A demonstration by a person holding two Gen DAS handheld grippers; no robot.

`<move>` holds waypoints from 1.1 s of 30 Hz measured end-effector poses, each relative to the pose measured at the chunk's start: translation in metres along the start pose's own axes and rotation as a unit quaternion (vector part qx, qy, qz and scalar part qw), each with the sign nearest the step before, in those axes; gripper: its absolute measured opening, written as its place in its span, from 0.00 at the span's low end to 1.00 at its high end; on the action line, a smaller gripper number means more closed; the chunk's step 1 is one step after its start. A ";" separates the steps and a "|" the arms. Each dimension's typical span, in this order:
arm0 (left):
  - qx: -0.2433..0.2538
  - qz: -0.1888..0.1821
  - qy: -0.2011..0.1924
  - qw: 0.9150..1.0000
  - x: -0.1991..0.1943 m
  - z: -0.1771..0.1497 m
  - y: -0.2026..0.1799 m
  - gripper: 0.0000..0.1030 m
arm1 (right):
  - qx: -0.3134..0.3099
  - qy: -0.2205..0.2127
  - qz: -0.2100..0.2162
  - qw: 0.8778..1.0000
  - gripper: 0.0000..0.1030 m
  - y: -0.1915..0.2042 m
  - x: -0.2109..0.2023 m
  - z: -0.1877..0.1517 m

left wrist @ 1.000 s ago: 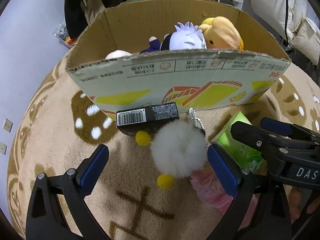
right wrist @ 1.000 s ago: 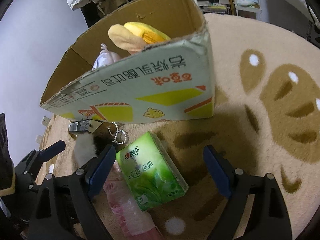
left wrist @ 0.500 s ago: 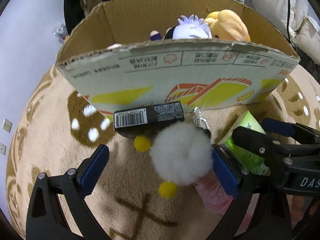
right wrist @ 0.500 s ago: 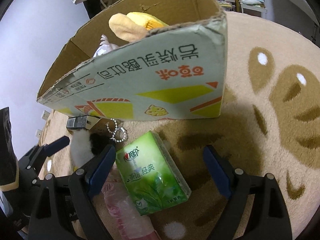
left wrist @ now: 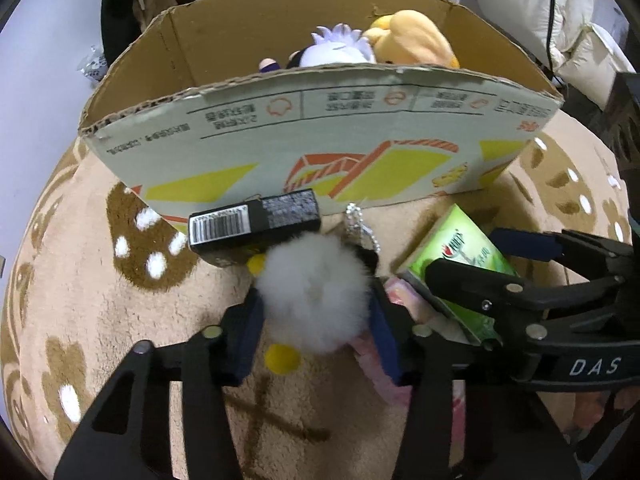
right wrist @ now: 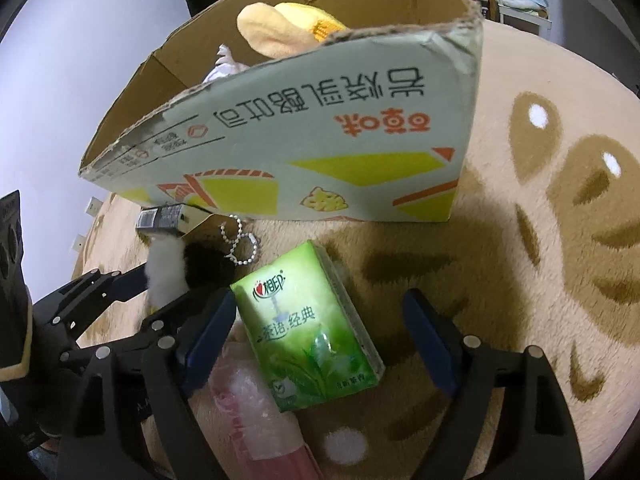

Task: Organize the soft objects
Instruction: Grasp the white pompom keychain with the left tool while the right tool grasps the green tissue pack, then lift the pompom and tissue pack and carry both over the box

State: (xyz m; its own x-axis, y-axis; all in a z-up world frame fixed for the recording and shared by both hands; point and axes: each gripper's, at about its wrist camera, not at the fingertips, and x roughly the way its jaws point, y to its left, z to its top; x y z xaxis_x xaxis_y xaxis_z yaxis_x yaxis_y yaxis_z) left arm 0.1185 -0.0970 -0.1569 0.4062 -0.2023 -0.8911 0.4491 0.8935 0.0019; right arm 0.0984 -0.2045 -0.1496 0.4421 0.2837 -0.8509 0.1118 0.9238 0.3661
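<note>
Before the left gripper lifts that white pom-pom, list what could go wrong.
1. The left gripper pinches only the fluffy pom-pom, so the fur could slip out.
2. Its bead chain trails beside the black box and may snag or drag it.
3. The right gripper, open around the green tissue pack, sits close by; the two could collide on the way to the cardboard box.

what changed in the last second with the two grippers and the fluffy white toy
The left gripper closed: its blue pads, wide apart a second ago, now press both sides of the fluffy white toy, which remains on the rug. The right gripper stayed open around the green tissue pack. The black box and cardboard box did not move.
</note>
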 end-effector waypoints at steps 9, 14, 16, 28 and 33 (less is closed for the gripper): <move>-0.013 0.013 0.006 1.000 -0.016 -0.022 -0.009 0.33 | -0.033 0.020 -0.016 0.999 0.80 0.003 0.005 -0.005; -0.047 0.025 0.010 0.999 -0.017 -0.024 0.010 0.33 | -0.046 0.017 -0.017 0.999 0.57 0.011 0.008 -0.006; -0.053 0.030 0.007 0.998 -0.022 -0.027 0.013 0.32 | -0.046 0.017 -0.020 0.999 0.56 0.015 0.009 -0.007; -0.067 0.049 -0.048 0.995 -0.073 -0.030 0.018 0.32 | -0.047 -0.070 -0.055 0.995 0.49 0.017 -0.042 -0.015; -0.068 0.071 -0.082 0.992 -0.097 -0.031 0.019 0.32 | -0.057 -0.137 -0.062 0.987 0.49 0.024 -0.085 -0.025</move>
State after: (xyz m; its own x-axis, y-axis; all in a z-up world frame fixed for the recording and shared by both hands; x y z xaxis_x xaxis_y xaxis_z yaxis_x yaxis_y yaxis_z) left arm 0.0625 -0.0482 -0.0845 0.5867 -0.1224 -0.8005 0.2707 0.9613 0.0514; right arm 0.0414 -0.2004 -0.0782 0.6572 0.1009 -0.7469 0.0865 0.9743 0.2078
